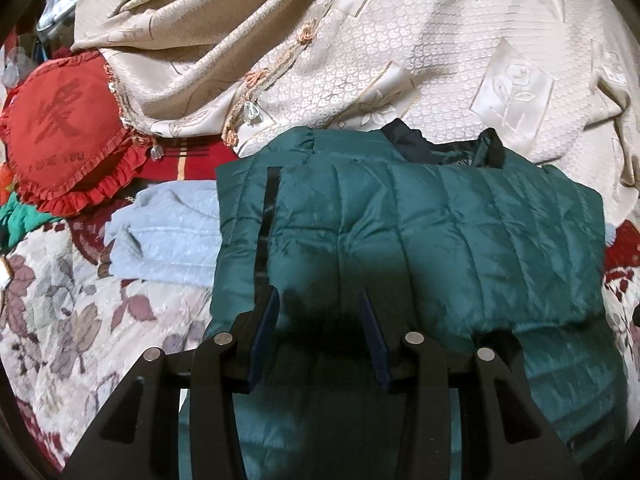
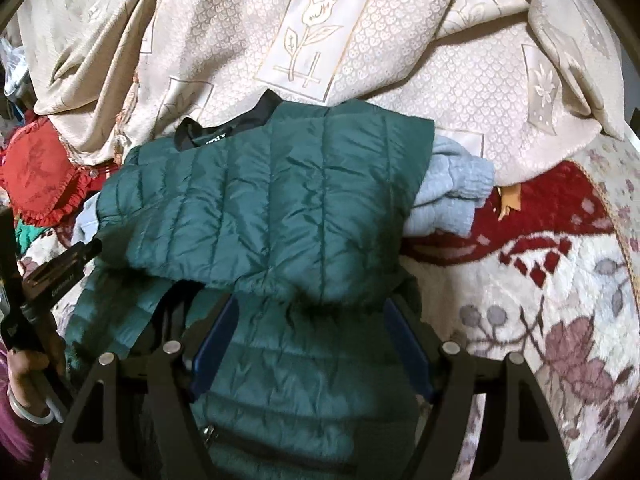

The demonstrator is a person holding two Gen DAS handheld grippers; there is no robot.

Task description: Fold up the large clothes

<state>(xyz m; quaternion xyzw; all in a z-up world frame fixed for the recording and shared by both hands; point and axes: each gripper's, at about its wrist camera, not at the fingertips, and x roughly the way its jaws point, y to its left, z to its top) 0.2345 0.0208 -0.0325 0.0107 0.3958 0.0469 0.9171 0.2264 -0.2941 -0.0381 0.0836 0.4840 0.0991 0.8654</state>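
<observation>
A dark green quilted jacket (image 1: 440,236) lies on the bed with its upper part folded down over its lower part. Its black collar (image 1: 416,140) is at the far edge. My left gripper (image 1: 319,294) hovers over the jacket's near left part, its jaws a little apart with nothing pinched between them. In the right wrist view the jacket (image 2: 272,200) fills the middle. My right gripper (image 2: 311,300) stands wide open just in front of the folded edge, with the lower quilted part beneath and between its fingers.
A light blue knitted garment (image 1: 168,232) lies under the jacket and sticks out on both sides (image 2: 452,196). A red heart cushion (image 1: 60,136) sits far left. A cream patterned bedspread (image 2: 320,40) is heaped behind. The floral blanket (image 2: 560,300) covers the bed. A hand (image 2: 28,372) holds the left tool.
</observation>
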